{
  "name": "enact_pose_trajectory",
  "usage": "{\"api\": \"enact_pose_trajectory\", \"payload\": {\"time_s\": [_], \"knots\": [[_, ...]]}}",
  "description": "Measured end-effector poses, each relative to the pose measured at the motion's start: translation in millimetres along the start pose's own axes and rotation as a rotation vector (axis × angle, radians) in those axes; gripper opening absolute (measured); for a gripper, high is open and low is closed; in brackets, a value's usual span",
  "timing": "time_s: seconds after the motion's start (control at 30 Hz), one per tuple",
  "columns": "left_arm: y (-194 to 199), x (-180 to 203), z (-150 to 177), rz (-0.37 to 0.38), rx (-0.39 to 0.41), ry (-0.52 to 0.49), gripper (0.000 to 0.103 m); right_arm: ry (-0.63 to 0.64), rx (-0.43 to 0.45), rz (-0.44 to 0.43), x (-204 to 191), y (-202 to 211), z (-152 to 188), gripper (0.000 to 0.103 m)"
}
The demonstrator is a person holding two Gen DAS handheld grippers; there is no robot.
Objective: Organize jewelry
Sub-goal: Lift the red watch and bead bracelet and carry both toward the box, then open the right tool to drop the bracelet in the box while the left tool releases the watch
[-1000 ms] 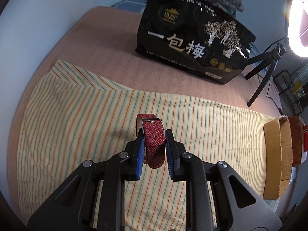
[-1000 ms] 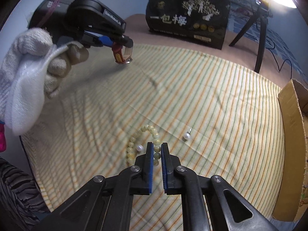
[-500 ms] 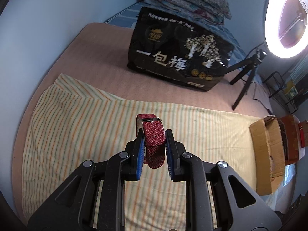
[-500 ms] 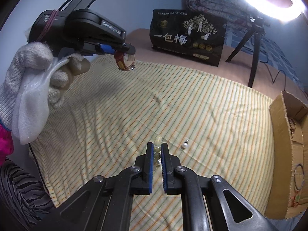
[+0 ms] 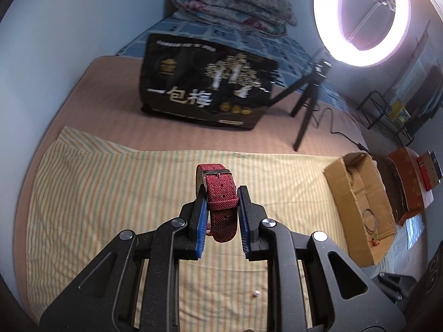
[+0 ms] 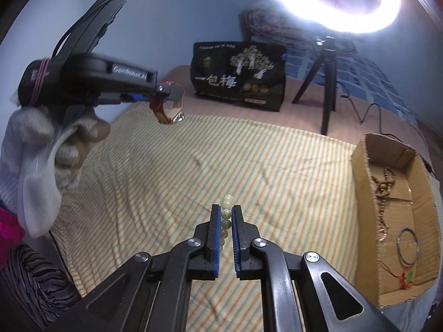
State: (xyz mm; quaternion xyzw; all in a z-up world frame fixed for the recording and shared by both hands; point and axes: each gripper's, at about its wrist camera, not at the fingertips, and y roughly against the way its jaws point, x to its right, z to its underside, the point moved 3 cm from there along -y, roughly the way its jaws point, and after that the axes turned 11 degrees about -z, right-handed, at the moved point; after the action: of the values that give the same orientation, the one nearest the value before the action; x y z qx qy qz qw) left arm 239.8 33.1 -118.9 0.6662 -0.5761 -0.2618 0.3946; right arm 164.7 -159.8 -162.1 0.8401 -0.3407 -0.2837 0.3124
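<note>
- The left tool [image 5: 220, 207] was clamped on a red woven watch strap [image 5: 221, 197], buckle end sticking out past the tips, held in the air above the striped cloth [image 5: 110, 188] on the bed.
- The right tool [image 6: 226, 227] was pinched tight on a pale bead bracelet [image 6: 225, 215], a bead or two poking above the tips and the rest hanging between the pads, also clear of the cloth.
- Both pieces looked bound for the open cardboard box [image 6: 360, 193] at the right edge of the cloth; I'd take this as the carry stage, neither piece dropped in yet.
- To do it well, I'd say each tool should travel across until it was squarely over the box's open top before letting go, one at a time so the two didn't crowd each other at the rim.
- The bracelet hung loose, so a slow swing would keep it from snagging the box's frayed wall; the stiff strap should drop cleanly.
- In the box already lay a string of dark brown beads [image 6: 383, 193], a thin metal bangle [image 6: 407, 246] and a red cord with a small green charm [image 6: 405, 276].
- One tiny earring-like piece [image 5: 257, 293] lay on the cloth, seen from the left tool's camera.
</note>
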Motion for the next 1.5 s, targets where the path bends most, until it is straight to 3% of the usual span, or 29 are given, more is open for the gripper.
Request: {"api": "enact_pose_trajectory", "payload": {"time_s": [0.47, 0.97, 1.5], "knots": [[29, 89, 16, 0.130, 0.039, -0.131, 0.019, -0.074, 0.079, 0.098, 55, 53, 2, 0.005], [41, 181, 32, 0.255, 0.050, -0.246, 0.019, -0.219, 0.162, 0.253, 156, 117, 3, 0.005], [32, 258, 55, 0.320, 0.032, -0.335, 0.019, -0.346, 0.185, 0.315, 226, 134, 6, 0.005]]}}
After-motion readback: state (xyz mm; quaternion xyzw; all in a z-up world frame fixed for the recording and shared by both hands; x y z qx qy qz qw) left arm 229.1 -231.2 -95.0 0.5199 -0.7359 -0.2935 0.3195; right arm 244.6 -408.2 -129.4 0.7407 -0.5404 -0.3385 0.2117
